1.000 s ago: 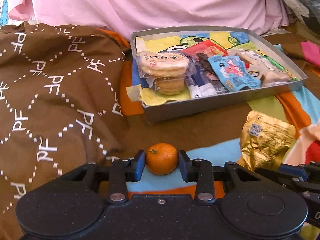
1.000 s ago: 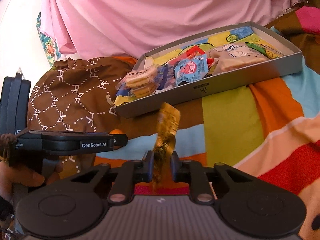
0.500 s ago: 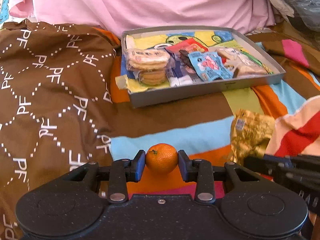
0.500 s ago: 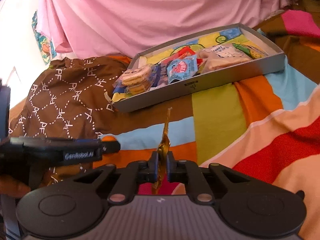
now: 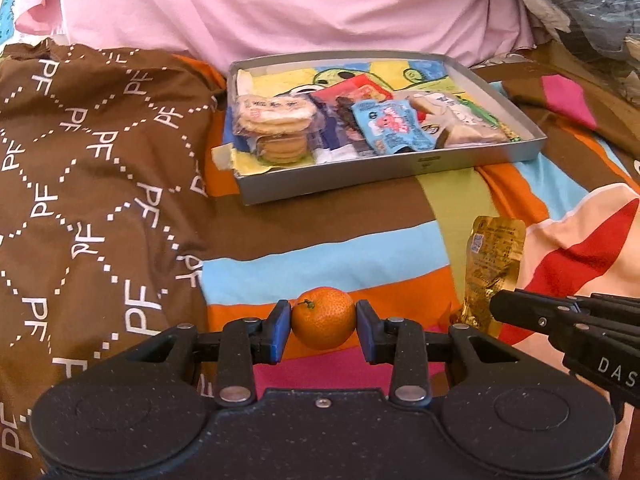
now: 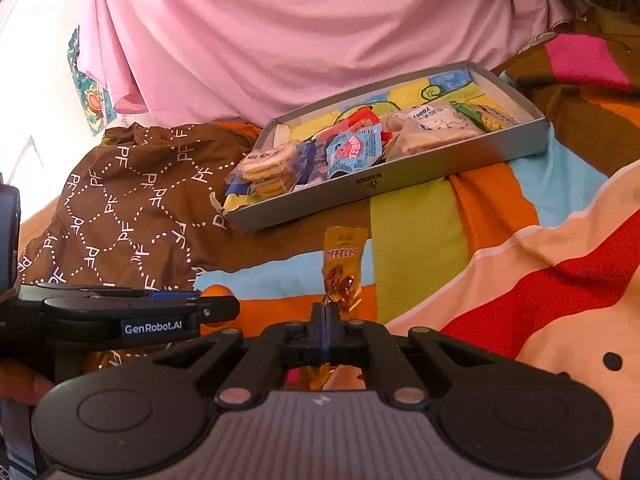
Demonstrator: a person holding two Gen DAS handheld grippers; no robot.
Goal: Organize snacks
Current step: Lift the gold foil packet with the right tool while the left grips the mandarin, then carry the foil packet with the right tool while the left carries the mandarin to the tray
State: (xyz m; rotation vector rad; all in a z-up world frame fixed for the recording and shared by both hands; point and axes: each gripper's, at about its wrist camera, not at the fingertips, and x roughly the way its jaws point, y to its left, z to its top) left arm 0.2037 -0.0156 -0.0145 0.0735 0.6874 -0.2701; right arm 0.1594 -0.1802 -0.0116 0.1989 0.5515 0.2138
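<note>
A small orange mandarin (image 5: 323, 317) sits squeezed between the blue pads of my left gripper (image 5: 323, 330), held above the striped blanket. My right gripper (image 6: 327, 322) is shut on the lower edge of a gold foil snack packet (image 6: 343, 266), which stands upright; the same packet (image 5: 493, 264) shows at the right of the left wrist view. Farther back lies a grey tray (image 5: 424, 164), also seen from the right wrist (image 6: 400, 184), holding cookie packs (image 5: 274, 120), a blue pouch (image 5: 390, 128) and other wrapped snacks.
A brown patterned cloth (image 5: 92, 168) is heaped to the left of the tray. Pink fabric (image 5: 280, 4) hangs behind it. The colourful striped blanket (image 6: 500, 260) covers the surface. The left gripper's body (image 6: 120, 320) and a hand (image 6: 20, 380) sit at the right wrist view's left.
Both grippers have drawn back from the tray, which looks smaller and farther off. The gold packet has turned, showing its flat face in the right wrist view. Both holds are unchanged.
</note>
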